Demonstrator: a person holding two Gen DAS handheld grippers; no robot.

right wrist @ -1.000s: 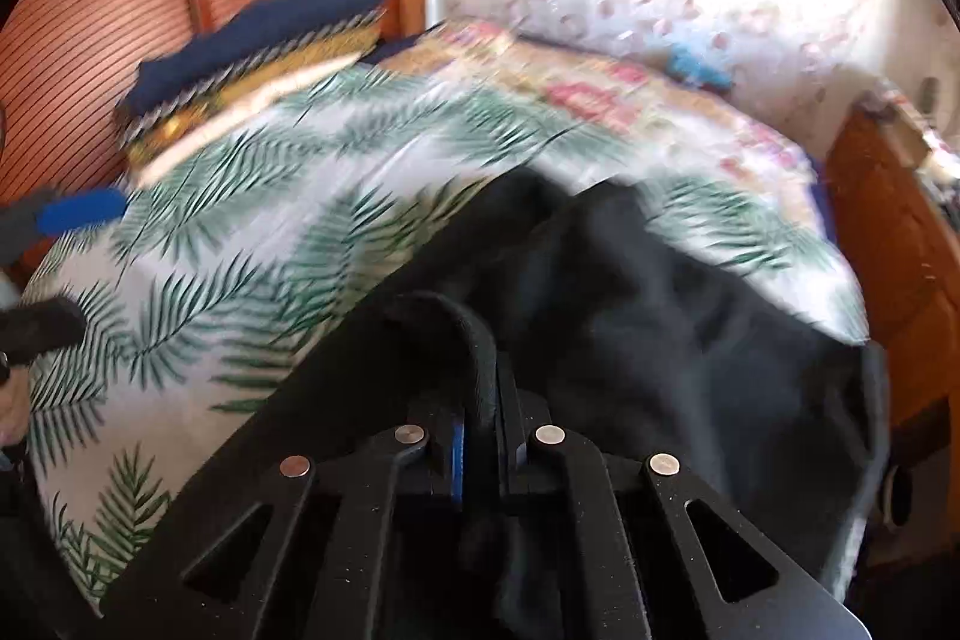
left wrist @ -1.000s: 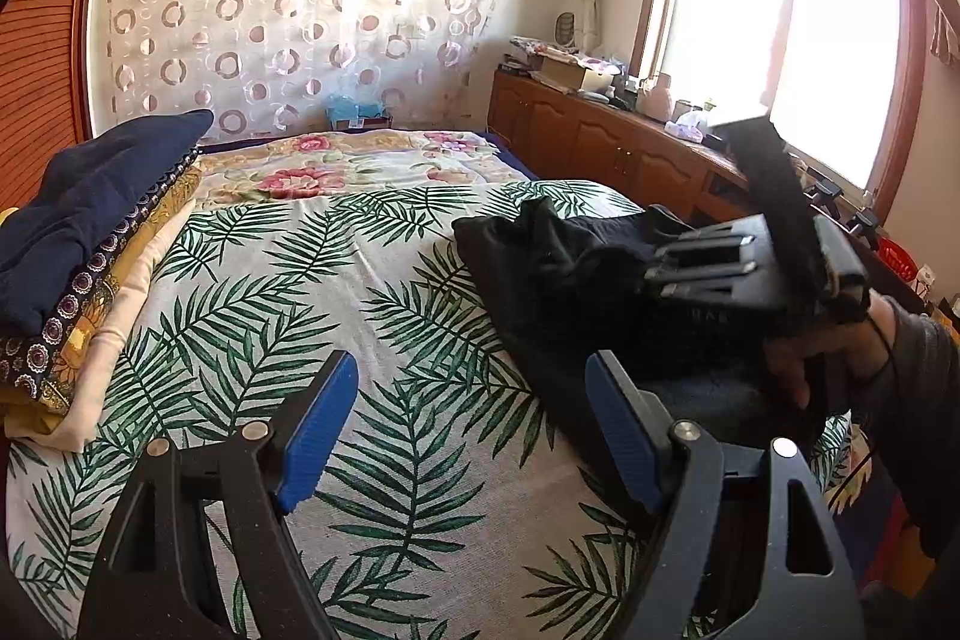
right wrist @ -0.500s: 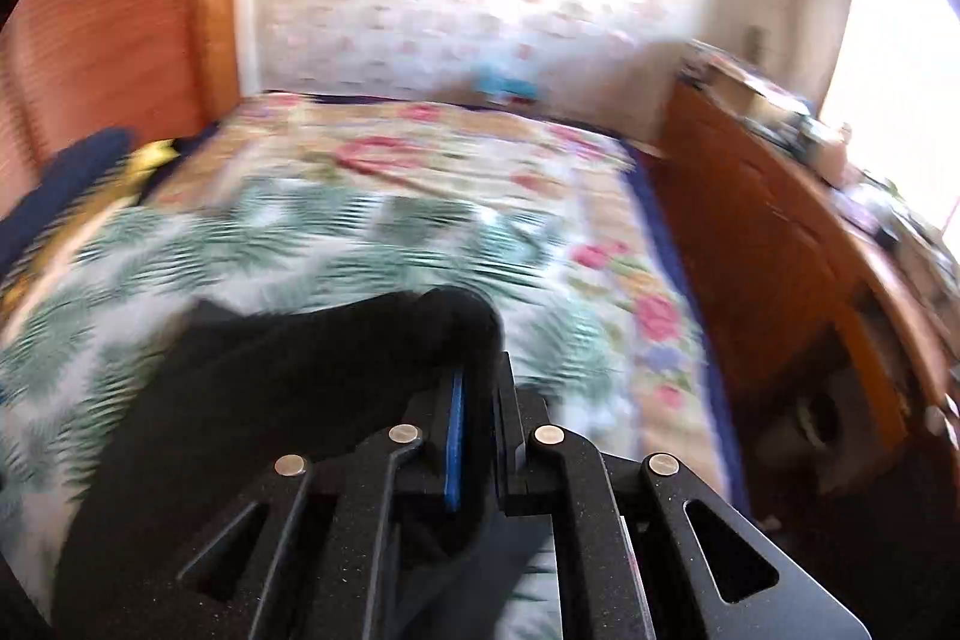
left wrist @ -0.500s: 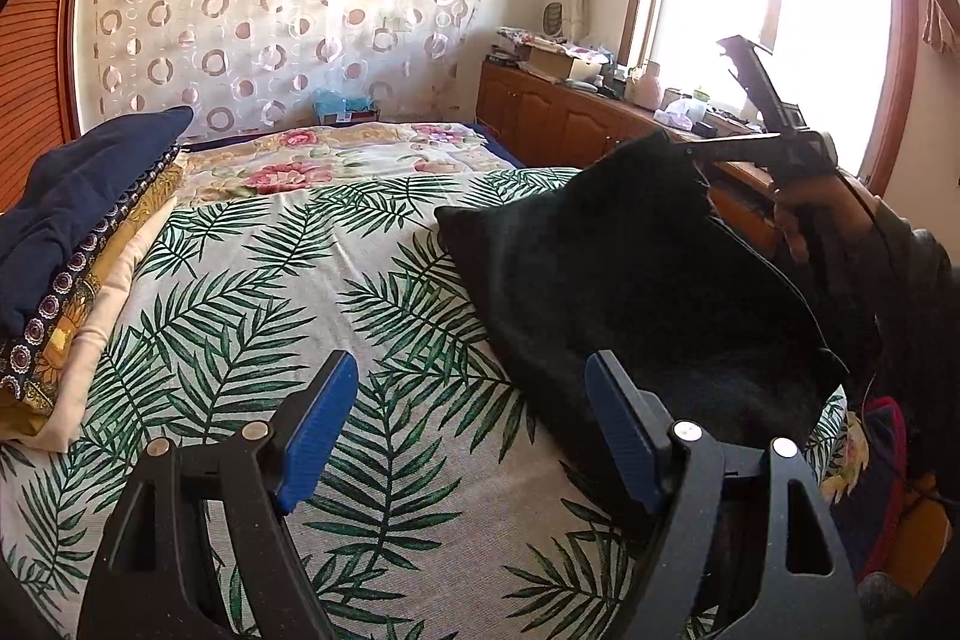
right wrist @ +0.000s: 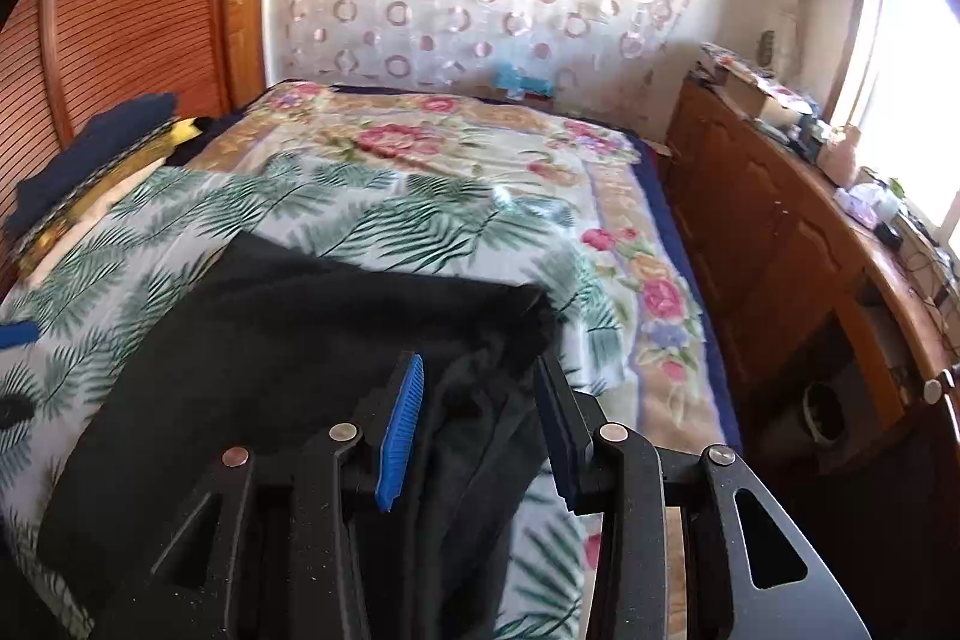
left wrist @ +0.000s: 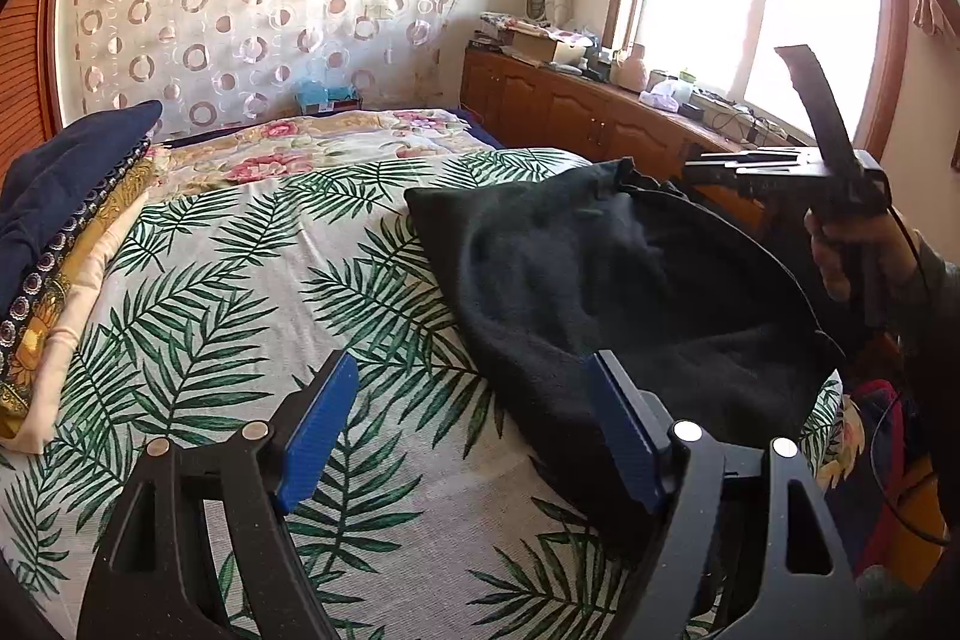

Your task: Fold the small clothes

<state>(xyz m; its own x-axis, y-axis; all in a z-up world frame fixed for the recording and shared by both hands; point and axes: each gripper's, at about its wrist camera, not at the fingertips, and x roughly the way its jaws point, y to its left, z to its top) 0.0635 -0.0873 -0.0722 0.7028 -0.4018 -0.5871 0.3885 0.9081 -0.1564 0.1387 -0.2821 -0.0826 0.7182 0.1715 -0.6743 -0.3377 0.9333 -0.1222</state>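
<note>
A black garment [left wrist: 600, 280] lies on the right half of the bed's leaf-print sheet [left wrist: 240, 280], its far corner still peaked up. My right gripper [right wrist: 480, 400] hovers above the garment's [right wrist: 300, 340] right edge. Its jaws are opening, with a loose fold of black cloth lying between the blue pads [right wrist: 402, 418] and not pinched. In the left wrist view the right gripper [left wrist: 708, 163] shows from the side, held by a hand. My left gripper [left wrist: 474, 436] stands open low over the sheet, nothing between its fingers, the right finger by the garment's near edge.
A stack of folded clothes [left wrist: 66, 220], dark blue on top, sits at the bed's left side, also seen as the stack [right wrist: 90, 160] in the right wrist view. A wooden cabinet [left wrist: 570, 112] with clutter runs under the window along the right. A floral blanket [right wrist: 420, 142] covers the far bed.
The right gripper lifted the garment's edge, carried it to the right and parted its jaws; the cloth now lies spread out wider. The left gripper stayed put and open.
</note>
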